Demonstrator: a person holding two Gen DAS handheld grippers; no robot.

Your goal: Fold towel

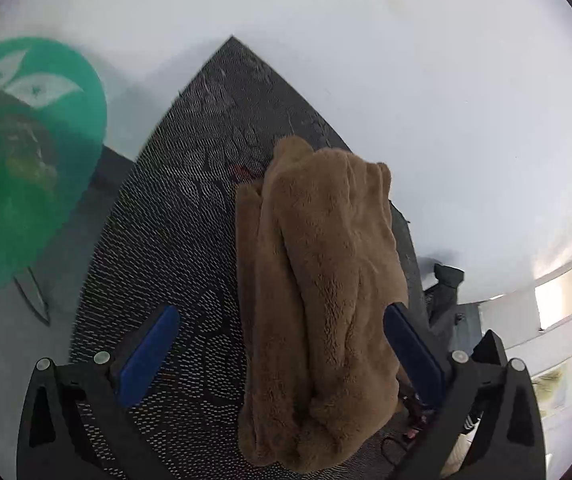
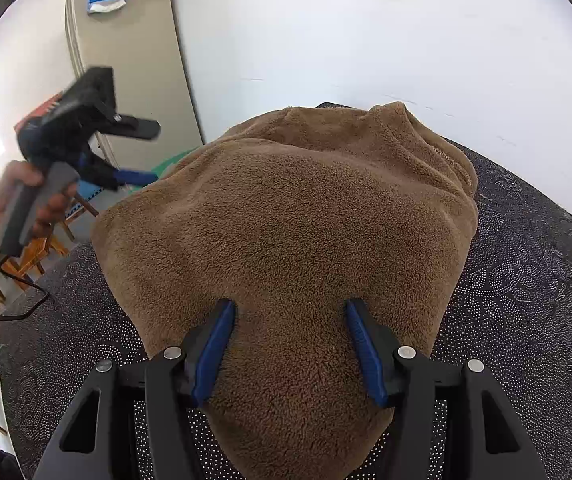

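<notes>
Right hand-held gripper (image 2: 289, 354): its jaws are set partly apart with a bunched fold of the towel (image 2: 286, 220) between the blue pads; whether the pads actually pinch the cloth cannot be told.
Left hand-held gripper (image 1: 282, 360): its jaws are spread wide and nothing is clamped; the towel lies just inside its right pad, and in the right wrist view this gripper is seen raised clear of the cloth, held by a hand (image 2: 26, 200).
Towel, place: it is heaped on the dark dotted mat (image 1: 174, 240) directly ahead of both grippers, running away from the left one as a long, loosely doubled roll.
Towel, handling: it is judged soft, thick and limp, light enough to lift by one edge, prone to sag and bunch; the fleece pile should grip well between the pads.
Where to hold: a free corner or hem at the near edge is judged best, since a grab in the middle gathers several layers.
Fold state: layers overlap, but unevenly; a neat fold is not shown.
Count: one towel, one mat, two hand-held grippers, one green disc (image 1: 26, 160) far off to the left.
</notes>
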